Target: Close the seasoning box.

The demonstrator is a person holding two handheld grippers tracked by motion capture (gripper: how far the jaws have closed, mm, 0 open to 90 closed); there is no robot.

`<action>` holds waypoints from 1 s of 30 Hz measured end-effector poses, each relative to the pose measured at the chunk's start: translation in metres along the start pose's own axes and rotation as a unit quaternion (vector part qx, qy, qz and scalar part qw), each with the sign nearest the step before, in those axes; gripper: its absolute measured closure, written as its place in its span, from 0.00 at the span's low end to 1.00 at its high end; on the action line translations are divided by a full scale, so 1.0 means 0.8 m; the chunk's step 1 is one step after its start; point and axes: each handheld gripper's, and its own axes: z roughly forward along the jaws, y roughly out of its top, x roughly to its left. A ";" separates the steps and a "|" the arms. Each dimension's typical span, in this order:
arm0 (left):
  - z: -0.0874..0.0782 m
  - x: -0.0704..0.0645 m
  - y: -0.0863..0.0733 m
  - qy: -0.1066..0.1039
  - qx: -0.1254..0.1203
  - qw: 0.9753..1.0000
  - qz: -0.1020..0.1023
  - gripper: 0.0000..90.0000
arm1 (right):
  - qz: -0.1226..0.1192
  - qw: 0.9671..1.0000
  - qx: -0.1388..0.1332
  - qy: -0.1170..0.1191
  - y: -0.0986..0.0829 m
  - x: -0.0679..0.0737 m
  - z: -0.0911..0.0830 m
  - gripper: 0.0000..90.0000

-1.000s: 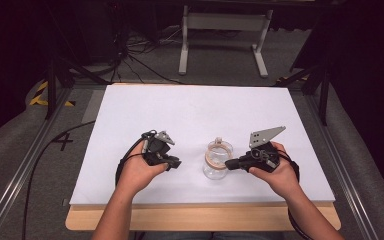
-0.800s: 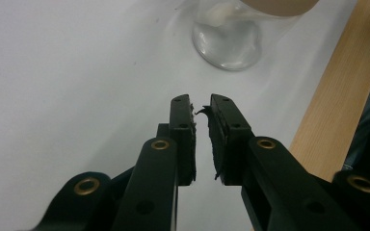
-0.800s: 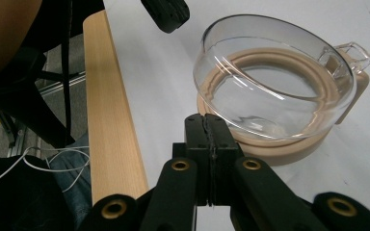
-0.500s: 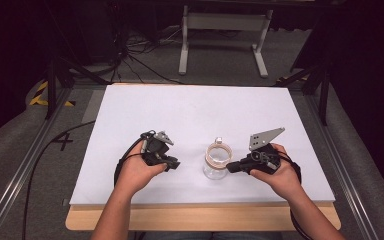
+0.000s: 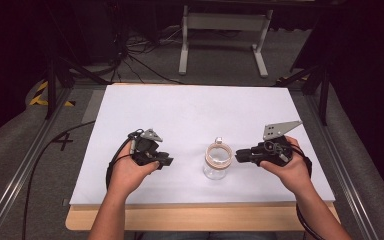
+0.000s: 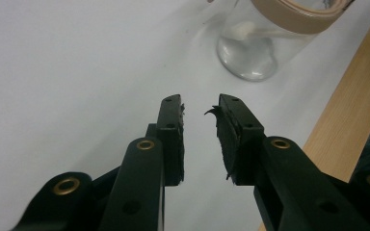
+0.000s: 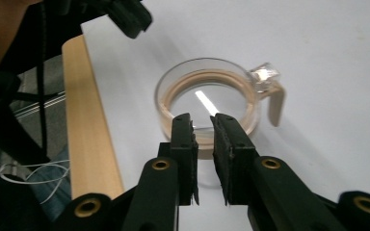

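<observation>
A clear glass jar (image 5: 217, 160) with a tan band round its rim and a small clasp stands upright on the white tabletop (image 5: 195, 110), between my two grippers. My left gripper (image 5: 167, 161) rests left of it, well apart. Its jaws are open with nothing between them, and in the left gripper view they (image 6: 200, 103) point at the jar's base (image 6: 248, 53). My right gripper (image 5: 239, 155) is just right of the jar. In the right gripper view its jaws (image 7: 201, 120) stand a narrow gap apart in front of the jar's near rim (image 7: 207, 82), holding nothing.
The table's wooden front edge (image 5: 195, 216) runs close behind both hands. Metal rails (image 5: 25, 170) flank the table, a cable (image 5: 45, 150) trails off to the left, and a white stand (image 5: 220, 40) is on the floor beyond the far edge.
My right gripper has drawn back a little to the right, away from the jar. My left hand has shifted slightly left. The jar has not moved.
</observation>
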 end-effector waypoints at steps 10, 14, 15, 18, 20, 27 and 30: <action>-0.001 0.022 -0.013 0.024 -0.003 0.999 -0.036 0.75 | 0.025 0.997 -0.004 -0.071 -0.019 -0.034 -0.029 0.78; 0.007 0.034 -0.020 0.028 -0.004 0.998 -0.048 0.73 | 0.045 0.993 -0.005 -0.108 -0.041 -0.058 -0.038 0.71; 0.009 0.037 -0.022 0.031 -0.007 0.998 -0.051 0.72 | 0.049 0.992 -0.003 -0.113 -0.045 -0.063 -0.038 0.70; 0.015 0.044 -0.027 0.036 -0.007 0.998 -0.052 0.68 | 0.057 0.990 0.003 -0.127 -0.061 -0.078 -0.034 0.66; 0.019 0.048 -0.029 0.038 -0.008 0.998 -0.053 0.66 | 0.061 0.989 0.007 -0.133 -0.070 -0.087 -0.029 0.63; 0.041 0.066 -0.044 0.044 -0.014 0.998 -0.052 0.57 | 0.072 0.987 0.025 -0.140 -0.095 -0.107 -0.013 0.58; 0.047 0.071 -0.048 0.048 -0.013 0.997 -0.053 0.53 | 0.078 0.987 0.039 -0.137 -0.107 -0.114 -0.003 0.58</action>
